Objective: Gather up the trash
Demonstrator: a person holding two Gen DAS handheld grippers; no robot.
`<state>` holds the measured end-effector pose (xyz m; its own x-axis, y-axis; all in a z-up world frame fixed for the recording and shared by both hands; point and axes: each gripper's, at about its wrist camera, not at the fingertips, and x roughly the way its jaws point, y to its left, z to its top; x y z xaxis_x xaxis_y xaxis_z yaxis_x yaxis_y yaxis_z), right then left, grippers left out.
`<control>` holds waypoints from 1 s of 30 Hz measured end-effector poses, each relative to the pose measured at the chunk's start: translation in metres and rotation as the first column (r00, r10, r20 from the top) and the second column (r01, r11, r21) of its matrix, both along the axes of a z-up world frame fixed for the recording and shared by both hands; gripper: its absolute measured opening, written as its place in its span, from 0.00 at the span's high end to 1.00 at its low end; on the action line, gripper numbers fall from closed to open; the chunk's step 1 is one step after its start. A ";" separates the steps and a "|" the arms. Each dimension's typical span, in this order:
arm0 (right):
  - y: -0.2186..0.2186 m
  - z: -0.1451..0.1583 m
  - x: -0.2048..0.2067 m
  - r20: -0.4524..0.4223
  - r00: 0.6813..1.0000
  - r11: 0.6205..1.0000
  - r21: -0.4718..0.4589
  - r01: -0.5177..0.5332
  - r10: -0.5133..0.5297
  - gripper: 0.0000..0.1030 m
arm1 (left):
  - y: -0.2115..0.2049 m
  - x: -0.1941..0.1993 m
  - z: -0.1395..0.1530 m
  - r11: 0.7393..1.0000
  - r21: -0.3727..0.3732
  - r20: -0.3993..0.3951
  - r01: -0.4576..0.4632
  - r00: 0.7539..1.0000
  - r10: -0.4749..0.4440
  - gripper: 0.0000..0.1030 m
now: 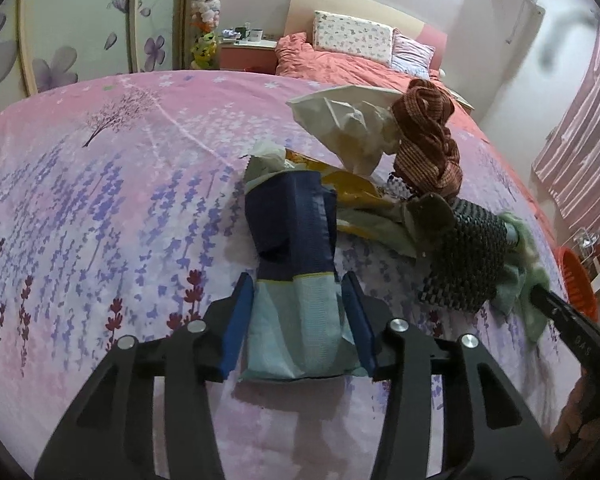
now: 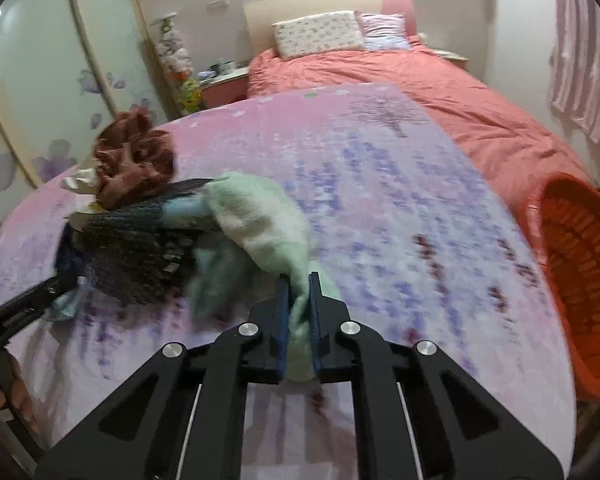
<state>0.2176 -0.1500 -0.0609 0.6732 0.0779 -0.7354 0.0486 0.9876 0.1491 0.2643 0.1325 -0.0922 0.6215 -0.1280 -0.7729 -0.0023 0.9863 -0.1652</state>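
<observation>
My right gripper [image 2: 299, 300] is pinching the soft, limp green cloth [image 2: 260, 216]; it'll drape, so I grip the bunched fold. My left gripper [image 1: 298, 312] clamps the light blue wrapper [image 1: 296, 280] between its pads.

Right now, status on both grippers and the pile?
Left gripper straddles blue packet. Right gripper shut on green cloth. Orange basket right of bed, path clear.
</observation>
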 end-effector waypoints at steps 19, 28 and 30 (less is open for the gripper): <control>-0.021 -0.006 -0.006 -0.041 0.998 0.999 -0.010 0.041 -0.041 0.90 | -0.029 -0.001 -0.006 0.991 0.133 -0.014 0.029 1.000 -0.027 0.30; -0.017 -0.005 -0.003 -0.040 0.998 0.999 -0.030 0.039 -0.040 0.85 | -0.014 0.003 -0.005 0.985 0.164 -0.017 -0.055 0.998 0.058 0.33; -0.014 -0.005 -0.001 -0.042 0.998 0.999 -0.030 0.035 -0.036 0.81 | -0.015 0.005 -0.005 0.983 0.177 -0.022 -0.046 0.998 0.051 0.29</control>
